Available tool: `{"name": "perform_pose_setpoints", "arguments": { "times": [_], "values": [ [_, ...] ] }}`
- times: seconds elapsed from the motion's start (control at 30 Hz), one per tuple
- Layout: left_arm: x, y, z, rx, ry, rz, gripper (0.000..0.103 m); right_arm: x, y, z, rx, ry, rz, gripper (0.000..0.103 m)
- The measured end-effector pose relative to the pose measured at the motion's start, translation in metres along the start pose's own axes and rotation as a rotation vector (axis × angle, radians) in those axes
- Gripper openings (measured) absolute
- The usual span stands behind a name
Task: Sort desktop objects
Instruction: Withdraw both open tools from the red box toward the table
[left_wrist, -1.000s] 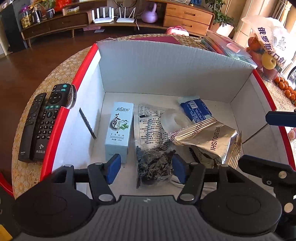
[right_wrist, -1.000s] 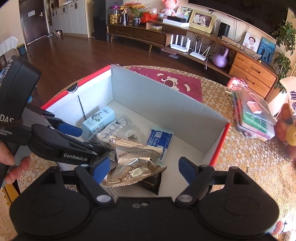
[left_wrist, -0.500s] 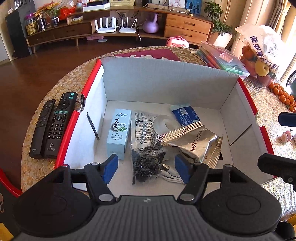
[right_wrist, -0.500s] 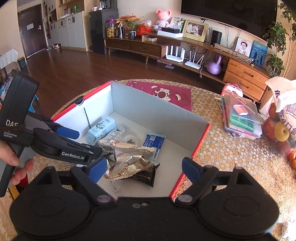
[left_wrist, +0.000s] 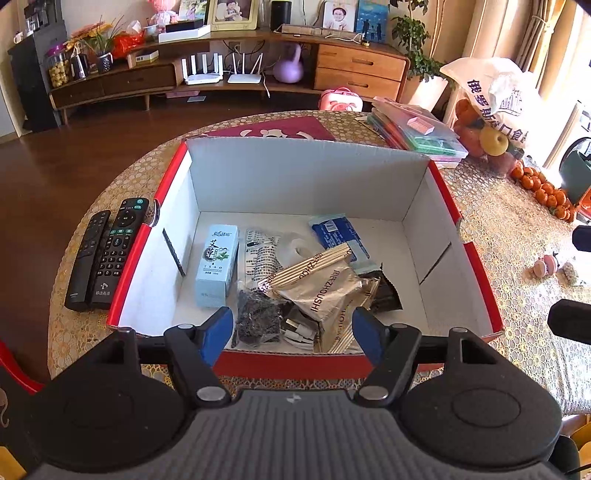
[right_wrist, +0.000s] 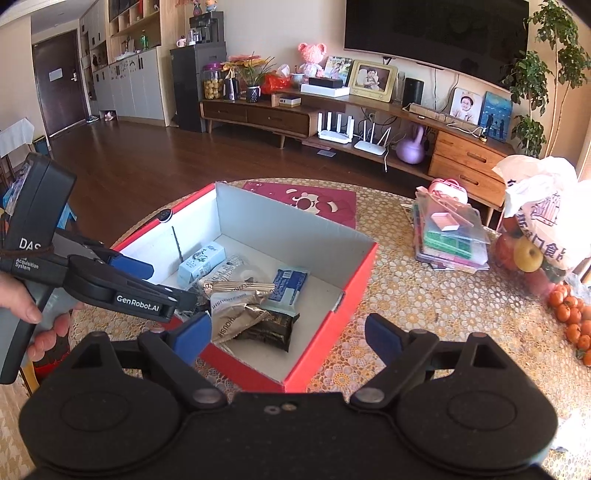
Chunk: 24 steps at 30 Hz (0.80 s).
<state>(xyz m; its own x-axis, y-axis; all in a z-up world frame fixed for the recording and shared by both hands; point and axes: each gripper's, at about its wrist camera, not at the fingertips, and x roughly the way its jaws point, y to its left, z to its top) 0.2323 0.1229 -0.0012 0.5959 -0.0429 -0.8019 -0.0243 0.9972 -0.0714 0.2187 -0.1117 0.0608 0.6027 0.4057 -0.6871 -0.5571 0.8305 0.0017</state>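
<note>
L wrist: left gripper (left_wrist: 291, 336) is seen released, empty, above the near rim of the red-and-white cardboard box (left_wrist: 291, 363). Two black rectangular plastic remotes (left_wrist: 105, 254) lie outside, just left of it, long axes pointing away.

R wrist: right gripper (right_wrist: 288, 334) also spread, empty; remotes hidden. L judged nearer.

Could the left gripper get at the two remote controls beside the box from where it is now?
Probably yes. The left gripper is open and empty above the box's near wall, and the remote controls lie uncovered on the tablecloth outside the box's left wall.
</note>
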Motion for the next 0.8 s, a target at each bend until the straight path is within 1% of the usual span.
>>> {"name": "perform_pose_setpoints", "arguments": {
  "times": [0.1,0.33,0.47,0.67,0.8],
  "values": [
    [-0.008,-0.009,-0.002,0.011,-0.010,-0.011,0.074,-0.013,-0.006,-0.007,0.006,-0.010,-0.011,0.091],
    [-0.026,-0.034,-0.009,0.044,-0.030,-0.047,0.074,-0.039,-0.026,-0.022,0.037,-0.037,-0.035,0.093],
    [-0.036,-0.049,-0.012,0.065,-0.045,-0.067,0.080,-0.053,-0.037,-0.032,0.057,-0.056,-0.039,0.094],
    [-0.045,-0.071,-0.017,0.081,-0.053,-0.098,0.081,-0.071,-0.053,-0.050,0.088,-0.077,-0.048,0.097],
    [-0.049,-0.088,-0.022,0.104,-0.060,-0.091,0.082,-0.082,-0.064,-0.063,0.110,-0.088,-0.067,0.098]
  ]
}}
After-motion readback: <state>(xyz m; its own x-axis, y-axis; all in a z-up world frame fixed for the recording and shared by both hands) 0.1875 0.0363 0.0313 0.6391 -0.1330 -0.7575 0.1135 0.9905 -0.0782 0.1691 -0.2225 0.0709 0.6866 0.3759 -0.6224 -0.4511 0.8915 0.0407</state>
